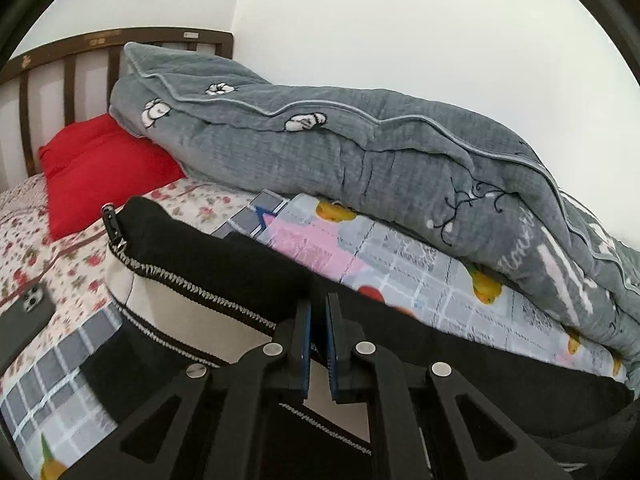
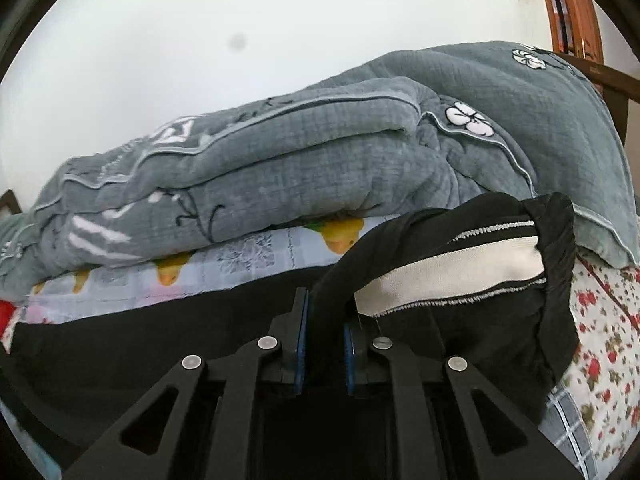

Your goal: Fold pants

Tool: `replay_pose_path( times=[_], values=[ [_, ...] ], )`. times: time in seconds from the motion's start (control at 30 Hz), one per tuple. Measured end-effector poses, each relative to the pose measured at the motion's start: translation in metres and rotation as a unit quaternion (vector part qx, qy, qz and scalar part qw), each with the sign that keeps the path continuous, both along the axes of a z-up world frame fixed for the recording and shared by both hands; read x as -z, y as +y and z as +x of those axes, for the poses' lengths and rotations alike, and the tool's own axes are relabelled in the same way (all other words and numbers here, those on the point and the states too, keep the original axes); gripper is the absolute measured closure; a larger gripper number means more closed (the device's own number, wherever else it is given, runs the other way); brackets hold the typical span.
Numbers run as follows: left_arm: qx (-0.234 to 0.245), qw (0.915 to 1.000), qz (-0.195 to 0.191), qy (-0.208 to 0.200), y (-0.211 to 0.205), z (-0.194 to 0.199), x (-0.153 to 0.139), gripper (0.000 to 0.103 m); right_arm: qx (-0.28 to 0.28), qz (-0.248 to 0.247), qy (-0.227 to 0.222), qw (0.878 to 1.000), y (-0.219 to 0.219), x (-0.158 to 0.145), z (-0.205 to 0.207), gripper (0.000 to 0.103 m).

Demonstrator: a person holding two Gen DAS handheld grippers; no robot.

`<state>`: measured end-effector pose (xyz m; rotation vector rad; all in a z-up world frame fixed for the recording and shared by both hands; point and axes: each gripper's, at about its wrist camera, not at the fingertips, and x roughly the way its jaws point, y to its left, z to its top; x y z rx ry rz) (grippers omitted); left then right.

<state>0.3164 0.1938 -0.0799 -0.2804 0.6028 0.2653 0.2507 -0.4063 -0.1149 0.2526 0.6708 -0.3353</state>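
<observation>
Black fabric pants [image 1: 224,264] with a white inner waistband and zigzag stitching fill the lower centre of both views, lifted over the bed's floral sheet [image 1: 60,256]. The left gripper [image 1: 319,312] is pinched narrow on the black cloth. The right gripper [image 2: 325,312] clamps a thicker bunch of it. A grey quilted comforter [image 1: 360,152] spans the frame behind.

A bedroom: headboard [image 1: 68,64], quilt [image 1: 360,144], red pillow [image 1: 100,168].

Black pants [image 1: 248,276] with a cream, zigzag-stitched band; beside them, a grey flowered quilt [image 1: 360,148], red pillow [image 1: 100,172], red-floral sheet [image 1: 48,248].
</observation>
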Motion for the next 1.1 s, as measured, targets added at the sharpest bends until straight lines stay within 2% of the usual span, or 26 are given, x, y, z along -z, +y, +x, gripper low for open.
replay_pose_path(
  times=[0.17,0.2,0.23,0.27,0.3,0.33,0.4,0.5,0.6,0.7,0.8,0.87,1.0,1.1],
  values=[
    [-0.004,1.0,0.001,0.006,0.002,0.025,0.001,0.096,0.023,0.028,0.014,0.999,-0.008,0.012,0.026,0.088],
    [-0.004,0.9999,-0.009,0.011,0.004,0.029,0.002,0.094,0.024,0.032,0.016,0.999,-0.007,0.015,0.027,0.084],
    [-0.006,0.9997,-0.02,0.015,0.006,0.031,0.003,0.092,0.019,0.037,0.022,0.999,-0.006,0.017,0.028,0.077],
    [-0.007,0.9994,-0.031,0.016,0.007,0.031,0.004,0.086,0.013,0.041,0.03,0.999,-0.004,0.018,0.029,0.07],
    [-0.01,0.9992,-0.033,0.018,0.008,0.03,0.004,0.074,0.008,0.044,0.035,0.998,-0.002,0.019,0.028,0.055],
    [-0.011,0.9993,-0.03,0.018,0.007,0.027,0.003,0.069,-0.003,0.044,0.035,0.998,0.001,0.018,0.023,0.05],
    [-0.008,0.9997,-0.013,0.018,0.002,0.021,0.001,0.056,-0.008,0.025,0.039,0.999,0.009,0.016,0.013,0.049],
    [0.003,0.9996,0.006,0.027,-0.005,0.009,-0.002,0.052,-0.024,-0.005,0.055,0.998,0.021,0.012,-0.007,0.047],
    [0.014,0.9993,0.003,0.035,-0.008,-0.011,-0.001,0.045,-0.038,-0.026,0.063,0.997,0.031,0.011,-0.038,0.046],
    [0.021,0.9986,-0.02,0.043,-0.008,-0.039,0.008,0.043,-0.044,-0.048,0.069,0.995,0.039,0.012,-0.072,0.045],
    [0.033,0.9966,-0.047,0.059,-0.007,-0.065,0.021,0.043,-0.042,-0.059,0.072,0.995,0.043,0.017,-0.108,0.038],
    [0.038,0.9951,-0.064,0.064,-0.005,-0.085,0.032,0.043,-0.046,-0.036,0.075,0.995,0.039,0.024,-0.131,0.034],
    [0.047,0.9891,-0.107,0.088,0.001,-0.115,0.056,0.043,-0.029,-0.004,0.099,0.995,0.027,0.043,-0.146,0.034],
    [0.06,0.9831,-0.14,0.102,0.005,-0.129,0.073,0.043,-0.017,0.053,0.099,0.994,0.014,0.056,-0.149,0.033]
  ],
)
